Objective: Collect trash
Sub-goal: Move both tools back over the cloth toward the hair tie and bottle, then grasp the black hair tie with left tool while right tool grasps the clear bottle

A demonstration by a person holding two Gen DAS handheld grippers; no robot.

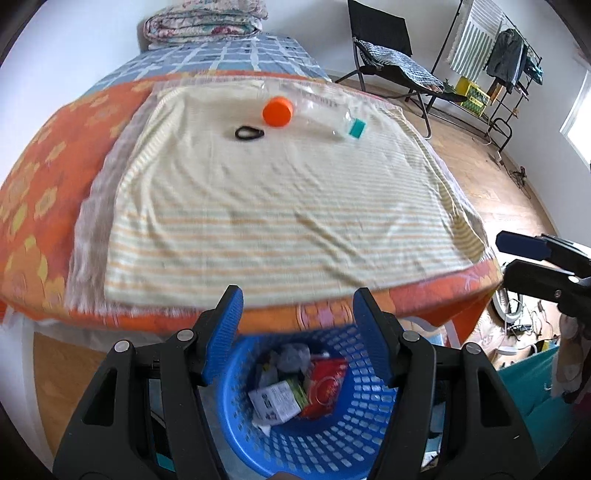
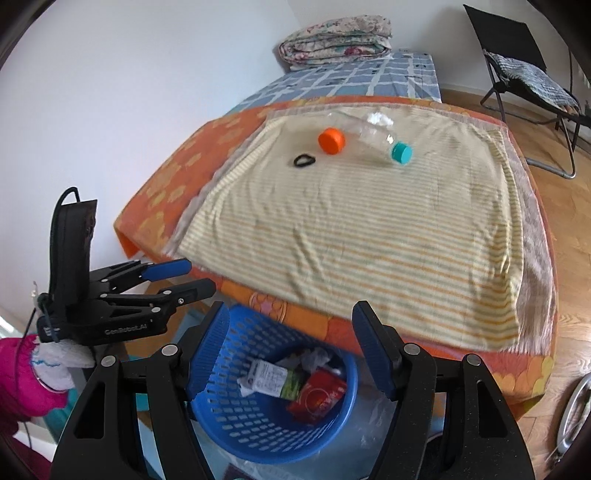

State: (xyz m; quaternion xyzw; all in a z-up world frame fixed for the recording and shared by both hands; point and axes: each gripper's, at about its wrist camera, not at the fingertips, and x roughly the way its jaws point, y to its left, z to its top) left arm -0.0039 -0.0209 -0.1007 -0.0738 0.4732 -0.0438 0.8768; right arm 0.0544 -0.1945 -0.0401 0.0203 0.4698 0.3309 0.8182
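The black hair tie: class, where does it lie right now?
In both wrist views the black hair tie lies on the striped cloth at the bed's far end, just left of the orange cap.

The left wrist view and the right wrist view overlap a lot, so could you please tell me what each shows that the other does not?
Only the left wrist view shows the clothes rack hung with laundry and the yellow crate beneath it. Only the right wrist view shows a pink sleeve behind the left tongs. Both show the blue basket holding wrappers, the striped cloth, the bottle with the orange cap, the bottle with the teal cap, the black hair tie, the folded quilt and the black chair.
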